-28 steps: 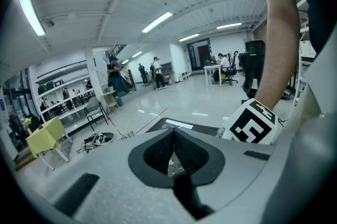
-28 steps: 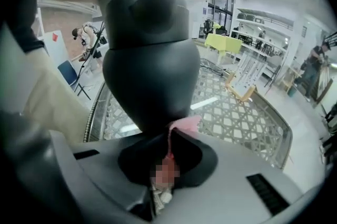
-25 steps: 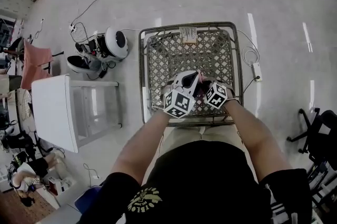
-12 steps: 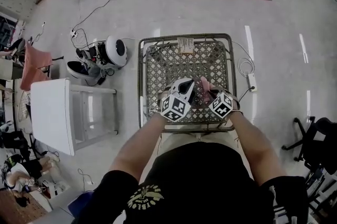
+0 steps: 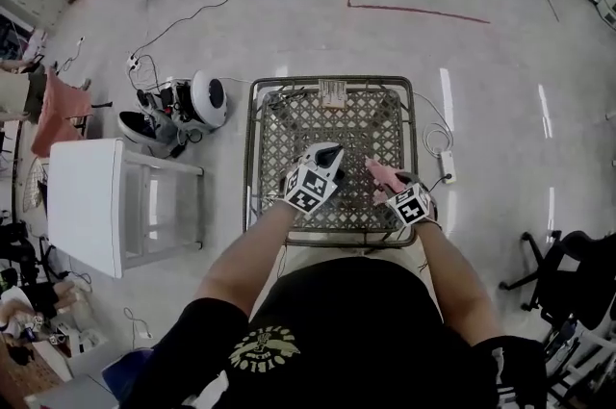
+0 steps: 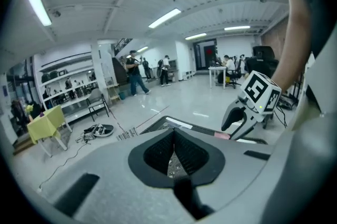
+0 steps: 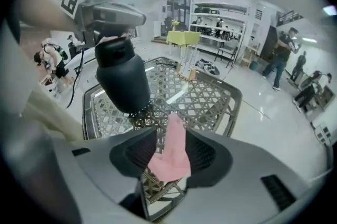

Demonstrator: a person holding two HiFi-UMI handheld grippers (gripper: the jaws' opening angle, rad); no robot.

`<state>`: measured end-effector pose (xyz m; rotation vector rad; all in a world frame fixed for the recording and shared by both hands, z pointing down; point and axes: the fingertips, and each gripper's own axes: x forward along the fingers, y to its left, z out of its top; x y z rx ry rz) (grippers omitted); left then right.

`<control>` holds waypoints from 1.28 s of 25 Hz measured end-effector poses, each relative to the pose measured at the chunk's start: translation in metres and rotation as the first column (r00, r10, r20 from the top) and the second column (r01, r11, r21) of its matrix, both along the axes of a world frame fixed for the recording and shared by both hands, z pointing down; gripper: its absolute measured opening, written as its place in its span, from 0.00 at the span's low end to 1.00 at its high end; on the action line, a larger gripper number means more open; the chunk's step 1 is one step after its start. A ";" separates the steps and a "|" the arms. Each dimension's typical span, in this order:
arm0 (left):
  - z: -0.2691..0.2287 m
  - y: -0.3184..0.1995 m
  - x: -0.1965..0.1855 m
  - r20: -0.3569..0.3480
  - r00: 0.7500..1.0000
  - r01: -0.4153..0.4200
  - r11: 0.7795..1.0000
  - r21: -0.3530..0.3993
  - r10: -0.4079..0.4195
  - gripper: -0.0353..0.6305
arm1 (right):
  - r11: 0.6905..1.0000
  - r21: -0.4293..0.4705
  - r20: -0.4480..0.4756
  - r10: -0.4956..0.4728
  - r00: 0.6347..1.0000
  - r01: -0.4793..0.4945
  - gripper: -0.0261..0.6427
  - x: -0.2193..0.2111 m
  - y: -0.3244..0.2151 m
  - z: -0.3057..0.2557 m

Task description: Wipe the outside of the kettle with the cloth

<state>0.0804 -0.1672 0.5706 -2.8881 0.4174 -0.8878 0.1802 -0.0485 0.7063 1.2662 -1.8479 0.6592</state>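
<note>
Your left gripper [image 6: 174, 136] has its fingers pressed together at the top of the dark kettle [image 7: 124, 78], which is at the near middle of the lattice bench [image 5: 248, 168]. Your right gripper [image 7: 168, 138] is just right of it. Its fingers have just been opening, with the pink cloth [image 7: 171, 159] loose between them.

The kettle [image 7: 124, 78] shows only its dark body in the right gripper view; its top and handle are covered by the left gripper [image 7: 111, 33], which seems clamped there. In the head view that gripper hides the kettle almost wholly. In the left gripper view a dark shape [image 6: 189, 202] is blurred and unreadable. Distant people [image 7: 284, 54] are too small to make out
</note>
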 end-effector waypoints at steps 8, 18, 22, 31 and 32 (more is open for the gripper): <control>-0.103 -0.018 -0.049 -0.263 0.944 0.214 0.976 0.028 -0.199 0.06 | 0.951 0.233 0.168 0.168 0.971 -0.204 0.26 0.005 -0.005 -0.105; -0.207 -0.005 -0.114 -0.461 0.820 0.375 0.927 -0.013 -0.339 0.06 | 0.779 0.547 0.236 0.208 0.949 -0.306 0.06 0.020 -0.023 -0.277; -0.243 -0.004 -0.124 -0.490 0.812 0.377 0.926 0.024 -0.318 0.06 | 0.723 0.628 0.232 0.179 0.956 -0.288 0.06 0.010 -0.029 -0.335; -0.300 -0.005 -0.131 -0.545 0.806 0.341 0.933 0.112 -0.229 0.06 | 0.667 0.702 0.183 0.172 0.968 -0.251 0.06 -0.017 -0.030 -0.403; -0.300 -0.004 -0.131 -0.546 0.808 0.335 0.935 0.117 -0.221 0.06 | 0.665 0.702 0.183 0.177 0.967 -0.255 0.06 -0.018 -0.028 -0.405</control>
